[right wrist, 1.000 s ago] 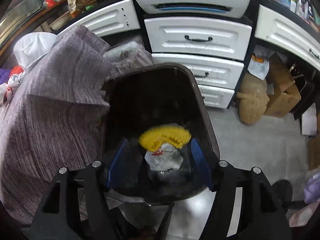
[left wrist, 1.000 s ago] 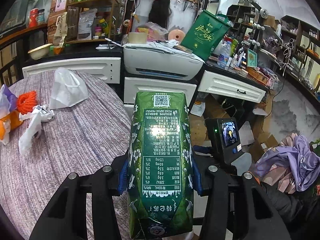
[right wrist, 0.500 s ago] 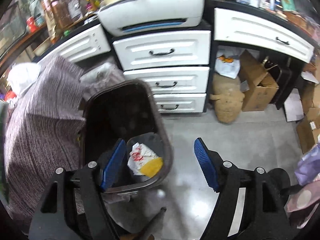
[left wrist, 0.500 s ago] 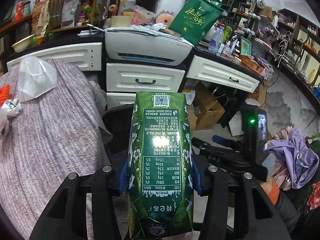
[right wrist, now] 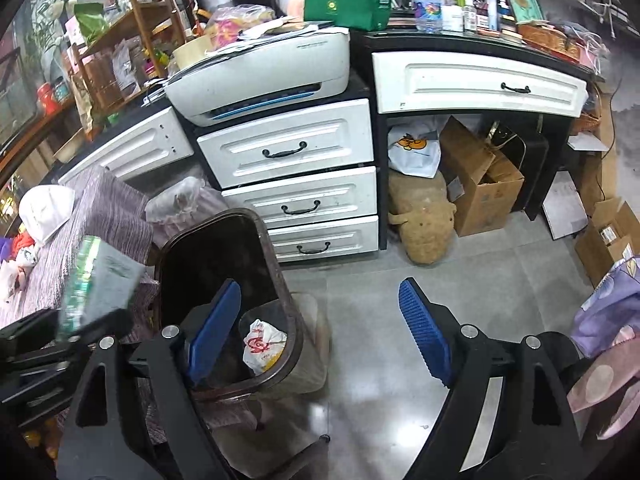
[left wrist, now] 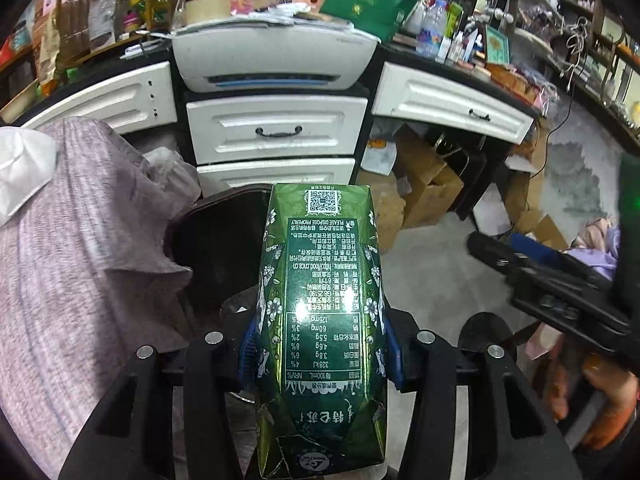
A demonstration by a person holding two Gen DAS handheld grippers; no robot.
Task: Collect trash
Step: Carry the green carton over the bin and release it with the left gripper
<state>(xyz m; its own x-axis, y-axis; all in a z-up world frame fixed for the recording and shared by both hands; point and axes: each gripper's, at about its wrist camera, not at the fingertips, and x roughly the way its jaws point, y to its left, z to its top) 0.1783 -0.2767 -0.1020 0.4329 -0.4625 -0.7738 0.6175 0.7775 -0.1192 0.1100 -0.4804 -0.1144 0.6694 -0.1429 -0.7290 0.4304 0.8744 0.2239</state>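
A green drink carton (left wrist: 320,300) is clamped upright between the blue pads of my left gripper (left wrist: 318,344), which is shut on it. The carton hangs just over the near rim of the dark trash bin (left wrist: 212,248). In the right wrist view the same carton (right wrist: 96,280) shows blurred at the left, beside the bin (right wrist: 276,264). A white wrapper with red print (right wrist: 262,344) lies inside the bin. My right gripper (right wrist: 320,332) hovers above the bin's right edge and the floor. Its jaws are opening, with nothing between them.
A table with a purple-grey cloth (left wrist: 80,260) stands left of the bin, with a white bag (left wrist: 20,168) on it. White drawers (right wrist: 288,152) and a printer (right wrist: 260,76) stand behind. Cardboard boxes (right wrist: 480,184) and a tan plush (right wrist: 424,220) sit on the grey floor to the right.
The left gripper carried the carton from over the table down toward the bin. The right gripper dropped the yellow and white trash into the bin, drew back up to the right and widened its jaws.
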